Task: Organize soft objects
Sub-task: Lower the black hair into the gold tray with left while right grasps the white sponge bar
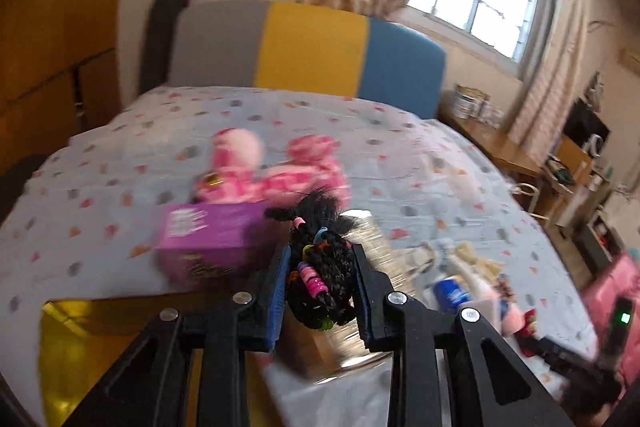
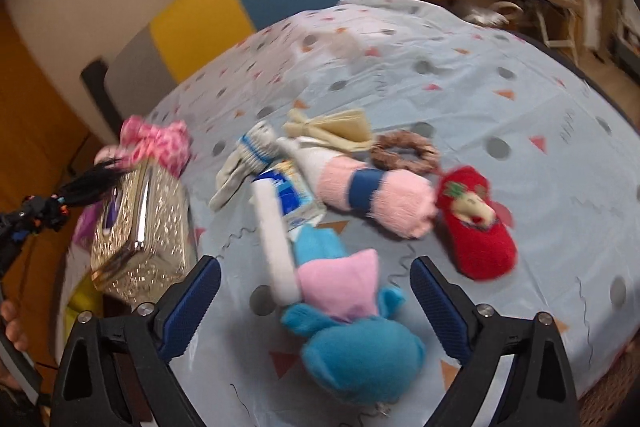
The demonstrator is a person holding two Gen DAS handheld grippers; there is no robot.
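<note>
Clamped between the blue ribbed pads of the left gripper is a black braided hair piece, its plaits strung with small coloured beads and elastic rings and ending in loose tufts; it is held in the air above the near edge of the bed. Behind it, a purple carton with white print too blurred to be read and a pink patterned plush toy are seen on the sheet, which is pale blue with grey dots and coloured triangles. The right gripper is held with its jaws spread wide and nothing pinched, a fuzzy blue plush toy with a pink fabric patch lying between them near the bed's near edge. A glittery silver tissue box stands at the left edge. Beyond the blue toy lie a pink knitted roll with a navy band, a red fleece slipper with an embroidered figure, a brown twisted ring, a cream cloth and a blue-and-white packet whose writing cannot be made out.
</note>
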